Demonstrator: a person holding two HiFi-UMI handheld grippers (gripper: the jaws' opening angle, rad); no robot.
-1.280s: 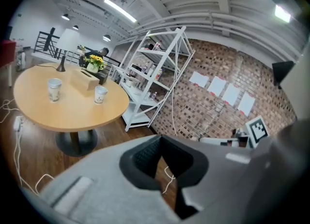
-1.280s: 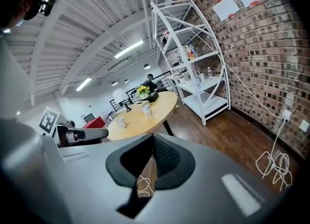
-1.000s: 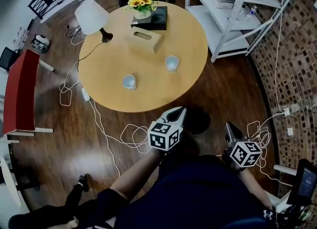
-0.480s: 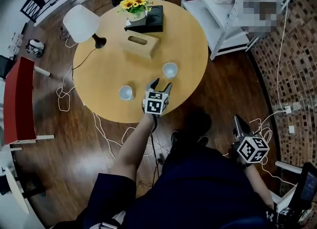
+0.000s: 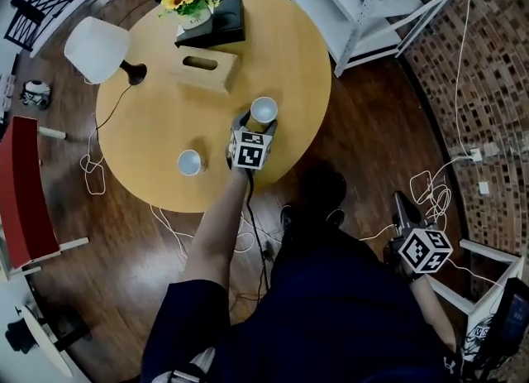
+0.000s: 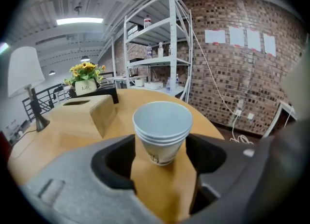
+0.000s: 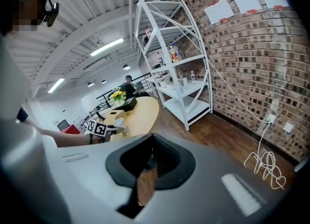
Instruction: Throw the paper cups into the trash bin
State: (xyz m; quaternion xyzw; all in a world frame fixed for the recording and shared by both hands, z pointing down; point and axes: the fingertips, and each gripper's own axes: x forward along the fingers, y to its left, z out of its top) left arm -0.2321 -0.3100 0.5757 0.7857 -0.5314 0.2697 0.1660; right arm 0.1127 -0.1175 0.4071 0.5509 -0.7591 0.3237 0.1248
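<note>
Reach stage: straddling the first cup, grip not yet made.

Straddling a white paper cup (image 6: 162,131), apparently several nested together, with the left tongs (image 5: 257,125), jaws just sprung wide and released, one either side of the cup wall and neither visibly pressing. Standing near the edge of the round pale wooden bench (image 5: 273,42): upright, mouth to the ceiling, long axis vertical, tapering down to the base. Next, by judgement: squeeze gently at mid-wall to avoid crushing thin paper, lift straight up, then carry to the bin, not clearly made out in any view. Right tongs (image 7: 154,160) clenched on nothing, low over the floor, well apart from the bench. Second white paper cup (image 5: 189,162) upright further left, untouched, left for a later pass.
</note>
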